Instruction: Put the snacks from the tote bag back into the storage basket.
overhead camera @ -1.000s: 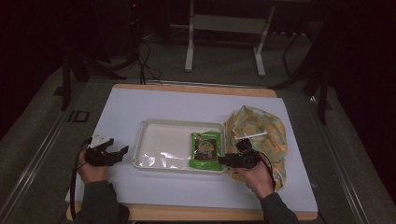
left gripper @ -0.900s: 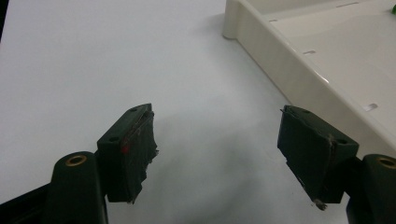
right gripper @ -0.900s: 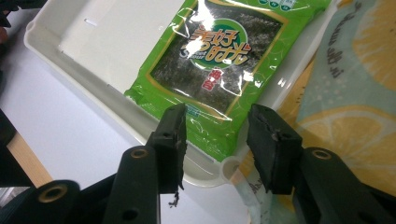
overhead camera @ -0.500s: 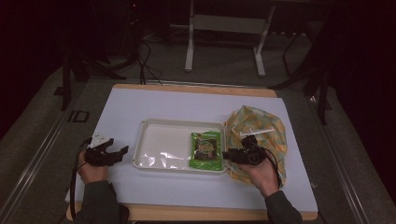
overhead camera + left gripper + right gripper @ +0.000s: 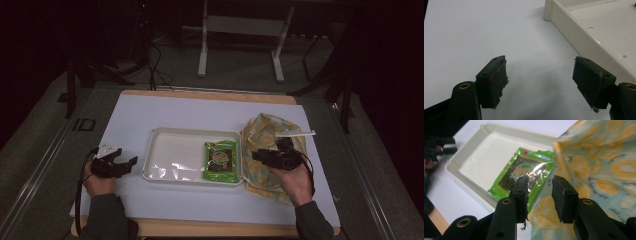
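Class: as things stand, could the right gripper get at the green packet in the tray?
Probably yes. The right gripper hovers beside the tray, jaws part open and empty, and the green packet lies uncovered at the near end; only the low rim is between them.

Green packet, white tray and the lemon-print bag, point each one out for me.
green packet (image 5: 220,160), high view, middle of its printed face.
white tray (image 5: 175,150), high view, bare floor left of the packet.
lemon-print bag (image 5: 604,162), right gripper view, middle of its patterned side.

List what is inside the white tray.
Inside the white tray lies one green snack packet, flat at its right end; the remaining floor is bare and glossy. Anything under the packet is covered and cannot be seen.
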Tool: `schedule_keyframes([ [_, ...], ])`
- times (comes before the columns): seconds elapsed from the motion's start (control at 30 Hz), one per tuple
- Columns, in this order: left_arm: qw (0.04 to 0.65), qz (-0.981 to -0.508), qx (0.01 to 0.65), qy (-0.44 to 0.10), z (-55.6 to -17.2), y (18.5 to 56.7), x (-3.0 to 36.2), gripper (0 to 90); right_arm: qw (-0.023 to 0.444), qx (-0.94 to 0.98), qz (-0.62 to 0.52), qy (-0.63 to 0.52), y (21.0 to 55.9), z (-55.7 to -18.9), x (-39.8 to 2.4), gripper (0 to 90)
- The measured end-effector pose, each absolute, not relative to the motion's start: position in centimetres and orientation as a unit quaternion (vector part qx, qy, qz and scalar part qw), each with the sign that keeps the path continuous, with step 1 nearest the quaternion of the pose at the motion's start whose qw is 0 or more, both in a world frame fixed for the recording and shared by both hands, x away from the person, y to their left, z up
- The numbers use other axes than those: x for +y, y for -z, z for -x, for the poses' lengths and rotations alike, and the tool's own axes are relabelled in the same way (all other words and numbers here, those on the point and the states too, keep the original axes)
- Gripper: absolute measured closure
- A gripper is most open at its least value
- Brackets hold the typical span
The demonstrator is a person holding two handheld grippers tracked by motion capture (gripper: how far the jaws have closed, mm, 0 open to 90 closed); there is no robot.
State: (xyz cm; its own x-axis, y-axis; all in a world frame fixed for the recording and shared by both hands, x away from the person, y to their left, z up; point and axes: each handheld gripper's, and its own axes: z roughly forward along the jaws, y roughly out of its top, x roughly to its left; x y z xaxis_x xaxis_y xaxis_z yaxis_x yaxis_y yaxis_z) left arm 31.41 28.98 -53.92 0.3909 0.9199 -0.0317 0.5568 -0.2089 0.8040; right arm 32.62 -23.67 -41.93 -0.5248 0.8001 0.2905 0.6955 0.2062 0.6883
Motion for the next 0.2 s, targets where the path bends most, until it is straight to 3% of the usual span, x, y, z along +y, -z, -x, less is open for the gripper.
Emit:
schedule_keyframes([
  [0.2, 0.381, -0.741, 0.500, -0.237, -31.4, 53.9, 28.9, 27.4, 0.089, 0.751, -0.507, -0.412, 41.4, -32.4, -26.2, 65.8],
])
